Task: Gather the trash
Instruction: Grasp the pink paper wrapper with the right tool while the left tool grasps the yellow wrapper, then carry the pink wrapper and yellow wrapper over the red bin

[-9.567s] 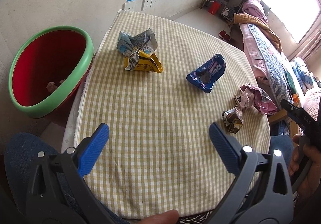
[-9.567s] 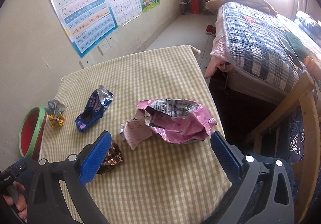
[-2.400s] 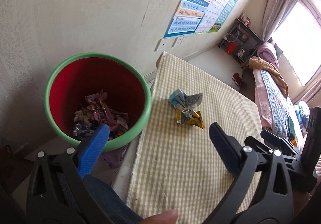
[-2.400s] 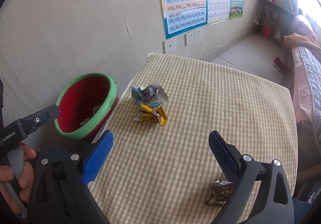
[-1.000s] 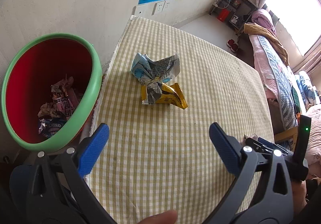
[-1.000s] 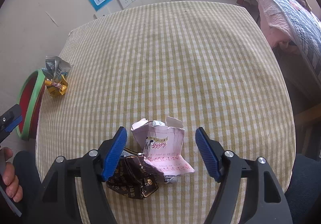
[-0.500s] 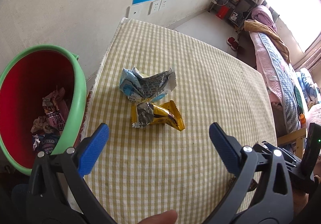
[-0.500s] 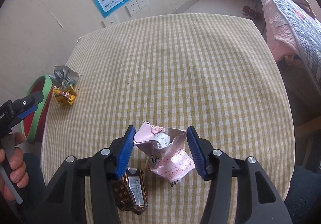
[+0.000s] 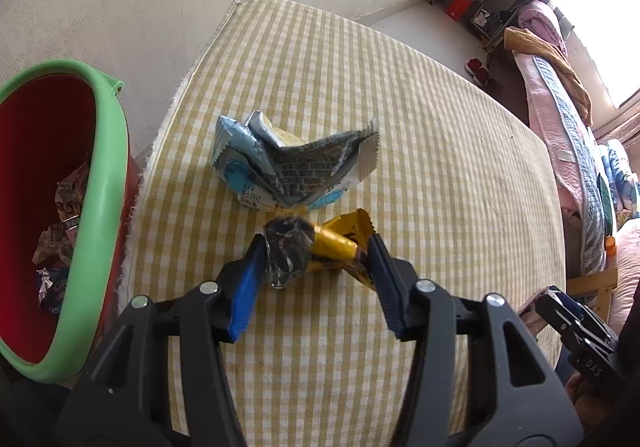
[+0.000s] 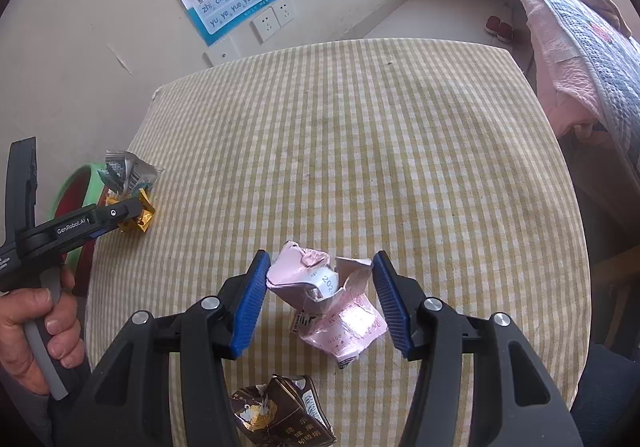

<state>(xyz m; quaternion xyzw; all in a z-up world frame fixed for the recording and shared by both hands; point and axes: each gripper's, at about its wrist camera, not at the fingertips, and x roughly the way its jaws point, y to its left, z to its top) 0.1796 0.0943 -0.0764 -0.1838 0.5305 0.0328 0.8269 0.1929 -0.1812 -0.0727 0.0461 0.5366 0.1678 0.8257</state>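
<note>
My left gripper (image 9: 316,267) is shut on the yellow wrapper (image 9: 320,247), which rests on the checked tablecloth (image 9: 440,151). A blue and silver wrapper (image 9: 288,171) lies just beyond it. My right gripper (image 10: 318,291) is shut on the crumpled pink wrapper (image 10: 332,299) and holds it over the tablecloth (image 10: 360,135). A brown wrapper (image 10: 280,415) lies on the cloth below it. The left gripper also shows in the right wrist view (image 10: 116,219), at the yellow wrapper (image 10: 142,219) and the blue and silver wrapper (image 10: 126,171).
A red bin with a green rim (image 9: 102,207) stands off the table's left edge and holds several wrappers. In the right wrist view the bin (image 10: 76,183) shows behind the left gripper. A wall with posters is behind the table. A bed (image 10: 580,31) is at the right.
My left gripper came down and closed on the yellow wrapper. My right gripper closed on the pink wrapper and lifted it off the brown one.
</note>
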